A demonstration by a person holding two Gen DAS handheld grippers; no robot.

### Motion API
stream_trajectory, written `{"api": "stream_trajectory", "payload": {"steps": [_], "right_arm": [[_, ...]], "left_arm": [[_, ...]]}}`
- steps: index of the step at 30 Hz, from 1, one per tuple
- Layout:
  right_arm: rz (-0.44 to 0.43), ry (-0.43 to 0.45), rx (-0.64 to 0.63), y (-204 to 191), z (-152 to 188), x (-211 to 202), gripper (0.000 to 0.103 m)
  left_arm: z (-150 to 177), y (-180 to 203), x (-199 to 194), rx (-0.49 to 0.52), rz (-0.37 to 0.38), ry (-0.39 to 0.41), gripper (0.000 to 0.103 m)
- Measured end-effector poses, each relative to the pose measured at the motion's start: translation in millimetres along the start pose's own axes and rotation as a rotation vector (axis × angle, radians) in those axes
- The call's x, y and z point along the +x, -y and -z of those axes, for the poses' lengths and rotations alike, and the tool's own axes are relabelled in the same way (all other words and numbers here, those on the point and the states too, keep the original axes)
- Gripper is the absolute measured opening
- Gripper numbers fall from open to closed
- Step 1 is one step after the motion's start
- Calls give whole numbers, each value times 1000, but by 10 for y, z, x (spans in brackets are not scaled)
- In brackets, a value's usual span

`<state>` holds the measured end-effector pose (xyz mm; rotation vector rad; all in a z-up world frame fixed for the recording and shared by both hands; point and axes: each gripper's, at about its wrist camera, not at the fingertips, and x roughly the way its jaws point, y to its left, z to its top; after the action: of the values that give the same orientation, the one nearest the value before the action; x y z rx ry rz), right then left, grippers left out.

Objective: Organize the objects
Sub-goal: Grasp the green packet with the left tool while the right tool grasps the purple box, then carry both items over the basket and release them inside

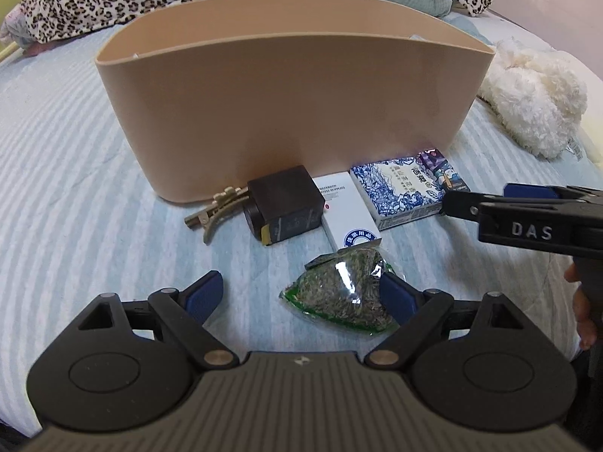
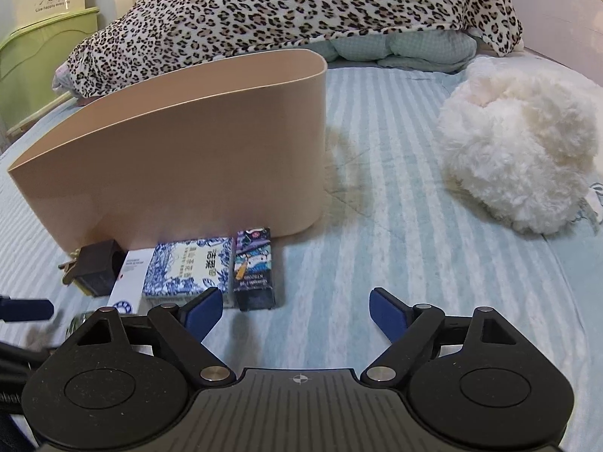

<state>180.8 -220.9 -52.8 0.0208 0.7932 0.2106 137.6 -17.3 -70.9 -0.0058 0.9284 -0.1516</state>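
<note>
The left gripper (image 1: 301, 295) has its blue-padded fingers spread wide over the striped bedsheet (image 1: 75, 173), holding nothing. A clear packet of green dried bits (image 1: 341, 295) lies on the sheet just inside the right finger, its edge touching or overlapping that pad, with bare sheet between it and the left finger. Beyond the fingertips a row of small things lies along the foot of a tan bin (image 1: 290, 113): a beige hair clip (image 1: 215, 209) ahead of the left finger, a dark brown box (image 1: 284, 203) just beside it, then a white box (image 1: 345, 214), then a blue-and-white patterned box (image 1: 395, 192), and a dark illustrated box (image 2: 253, 267) at the right end. The right gripper (image 2: 294, 310) hangs low over the sheet with its fingers also spread and holding nothing; its left finger sits in front of the patterned box, and the dark illustrated box lies just inside it. Farther off, to the right of both grippers, rests a white fluffy plush (image 2: 520, 154), and behind the bin lies a leopard-print blanket (image 2: 301, 3).
</note>
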Motion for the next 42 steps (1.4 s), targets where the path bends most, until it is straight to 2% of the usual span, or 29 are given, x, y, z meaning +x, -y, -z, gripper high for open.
{"api": "stream_trajectory", "payload": {"steps": [5,7,8,14,15,22,27,34,42], "right_arm": [[-14,8,4,-28,-20,118,78],[-27,22,14,-19,-19,134,69],[-31,27,18,-16,-16,135,66],[-86,19,24,-35,-42,143,34],[-95,17,20,-50,-43,140,22],[-77,24,-4,-120,-44,45,22],[-66,43,-1,-103,-36,-165,22],[-66,96,-16,-172,-93,-517,22],[-87,172,-28,-326,-192,-880,22]], "left_arm": [[-10,-34,37,-4,61,0,73],[-15,-31,27,-2,91,1,59],[-19,-34,25,-4,106,0,55],[-20,-80,24,-19,140,4,42],[-17,-105,20,-31,148,3,41],[16,-168,-52,-45,162,8,38],[52,-183,-194,-41,167,28,37],[48,-287,-549,-42,135,98,37],[-108,-419,-921,-44,91,196,37]]}}
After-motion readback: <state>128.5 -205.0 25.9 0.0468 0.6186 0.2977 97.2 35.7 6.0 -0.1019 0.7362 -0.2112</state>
